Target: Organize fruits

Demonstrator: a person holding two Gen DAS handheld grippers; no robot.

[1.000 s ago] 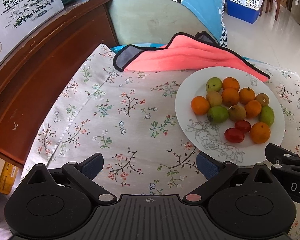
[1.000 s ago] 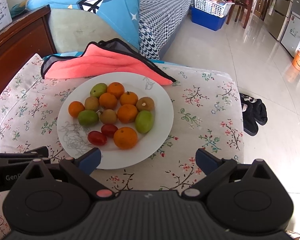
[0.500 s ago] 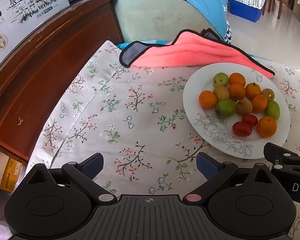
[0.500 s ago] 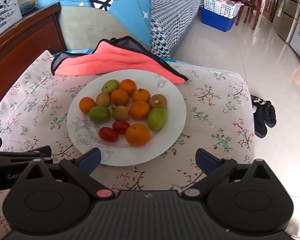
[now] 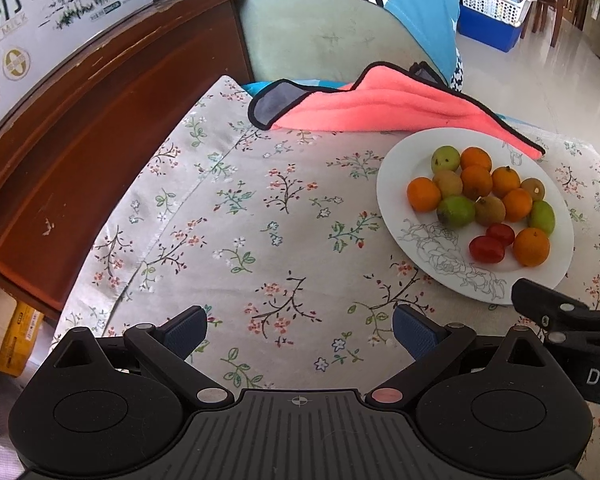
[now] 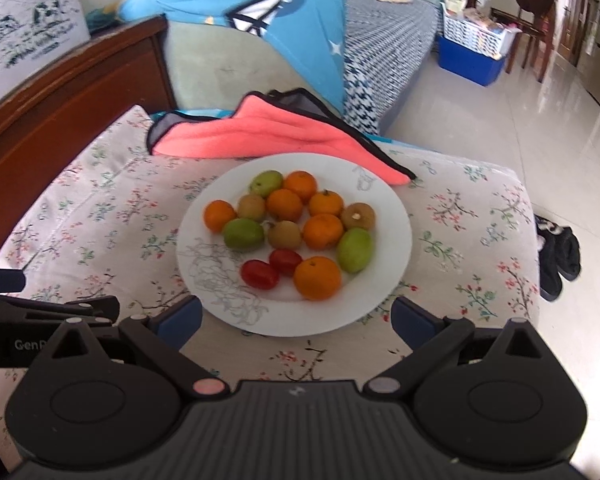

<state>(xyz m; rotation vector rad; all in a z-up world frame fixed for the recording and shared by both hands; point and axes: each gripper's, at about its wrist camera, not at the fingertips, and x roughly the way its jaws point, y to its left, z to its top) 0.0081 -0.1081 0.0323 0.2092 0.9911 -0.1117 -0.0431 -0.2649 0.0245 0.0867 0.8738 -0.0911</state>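
A white plate [image 6: 388, 216] on the floral cloth holds several oranges [image 6: 317, 278], green fruits [image 6: 354, 250], brown kiwis [image 6: 358, 216] and two red tomatoes [image 6: 260, 274]. It also shows in the left wrist view [image 5: 404, 168], at the right. My right gripper [image 6: 296, 322] is open and empty, just short of the plate's near rim. My left gripper [image 5: 300, 330] is open and empty over bare cloth, left of the plate. Each gripper's side shows at the edge of the other's view.
A pink towel with a black border [image 6: 268, 132] lies behind the plate, touching its far rim. A dark wooden ledge [image 5: 100, 120] with a milk carton box [image 5: 40, 16] runs along the left. The cushion's right edge [image 6: 528, 240] drops to a tiled floor with slippers [image 6: 560, 256].
Both views have shifted: the plate has slid right in the left wrist view and sits more centred in the right wrist view. Both grippers stay open. The fruit has not moved.
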